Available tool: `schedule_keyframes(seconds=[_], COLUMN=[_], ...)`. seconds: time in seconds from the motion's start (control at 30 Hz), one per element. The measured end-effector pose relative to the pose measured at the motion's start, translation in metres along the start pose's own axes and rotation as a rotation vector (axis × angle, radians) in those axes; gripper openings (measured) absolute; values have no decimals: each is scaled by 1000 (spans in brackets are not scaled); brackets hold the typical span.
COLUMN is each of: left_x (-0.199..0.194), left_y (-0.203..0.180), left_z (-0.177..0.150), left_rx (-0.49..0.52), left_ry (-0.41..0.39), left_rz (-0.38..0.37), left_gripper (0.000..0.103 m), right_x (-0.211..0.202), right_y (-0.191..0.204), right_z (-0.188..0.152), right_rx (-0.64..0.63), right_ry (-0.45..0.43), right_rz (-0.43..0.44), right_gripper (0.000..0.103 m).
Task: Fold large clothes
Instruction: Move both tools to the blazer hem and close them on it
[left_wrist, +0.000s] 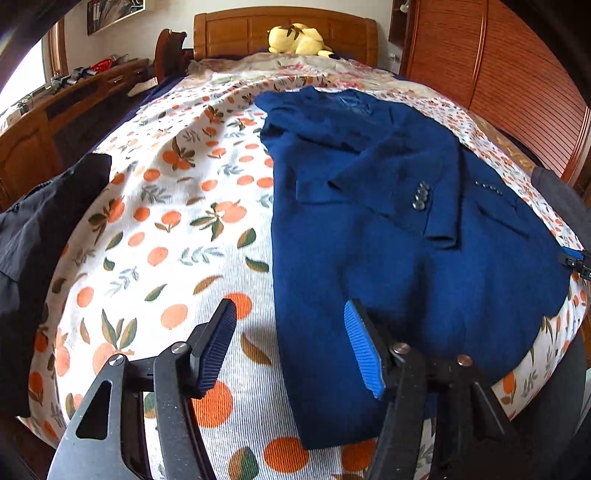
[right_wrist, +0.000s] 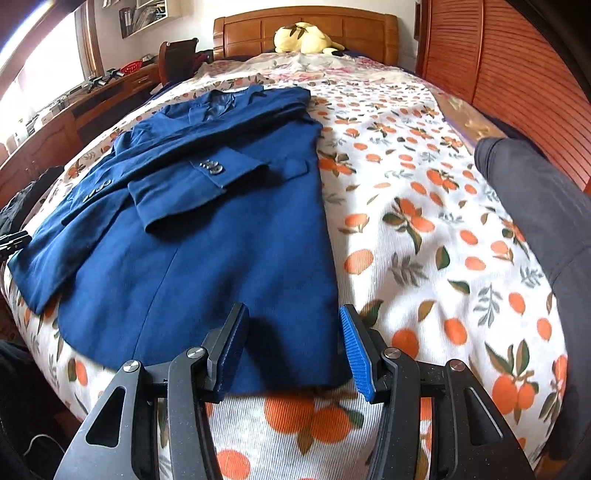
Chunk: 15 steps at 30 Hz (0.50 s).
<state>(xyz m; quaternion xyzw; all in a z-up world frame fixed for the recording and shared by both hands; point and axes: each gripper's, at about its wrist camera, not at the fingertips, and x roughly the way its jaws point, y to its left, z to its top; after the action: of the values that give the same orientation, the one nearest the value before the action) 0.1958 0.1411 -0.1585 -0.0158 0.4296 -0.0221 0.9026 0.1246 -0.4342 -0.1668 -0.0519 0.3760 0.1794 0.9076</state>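
A dark blue blazer (left_wrist: 388, 229) lies flat on the bed, collar toward the headboard, both sleeves folded across its body. It also shows in the right wrist view (right_wrist: 207, 240). My left gripper (left_wrist: 290, 317) is open and empty, hovering over the blazer's lower left edge. My right gripper (right_wrist: 293, 321) is open and empty, hovering over the blazer's lower right corner near the hem. A tip of the right gripper (left_wrist: 576, 260) shows at the right edge of the left wrist view.
The bed has a white cover with orange fruit print (left_wrist: 166, 221). A black garment (left_wrist: 33, 236) lies at the bed's left edge, a dark grey one (right_wrist: 535, 206) at the right. A yellow plush toy (right_wrist: 306, 38) sits by the wooden headboard. A wooden wardrobe (right_wrist: 517, 74) stands right.
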Motion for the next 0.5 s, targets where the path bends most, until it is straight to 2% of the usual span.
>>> schedule_keyframes(seconds=[0.2, 0.5], left_x=[1, -11], left_y=[4, 1], left_z=[-8, -21], left_rx=[-38, -49], left_ry=[12, -10], left_rz=[-34, -35], left_gripper=[56, 49], right_x=[2, 8], right_y=[-1, -2], right_z=[0, 2], right_rx=[-3, -16], right_ry=[7, 9], right_rz=[8, -12], right_gripper=[52, 52])
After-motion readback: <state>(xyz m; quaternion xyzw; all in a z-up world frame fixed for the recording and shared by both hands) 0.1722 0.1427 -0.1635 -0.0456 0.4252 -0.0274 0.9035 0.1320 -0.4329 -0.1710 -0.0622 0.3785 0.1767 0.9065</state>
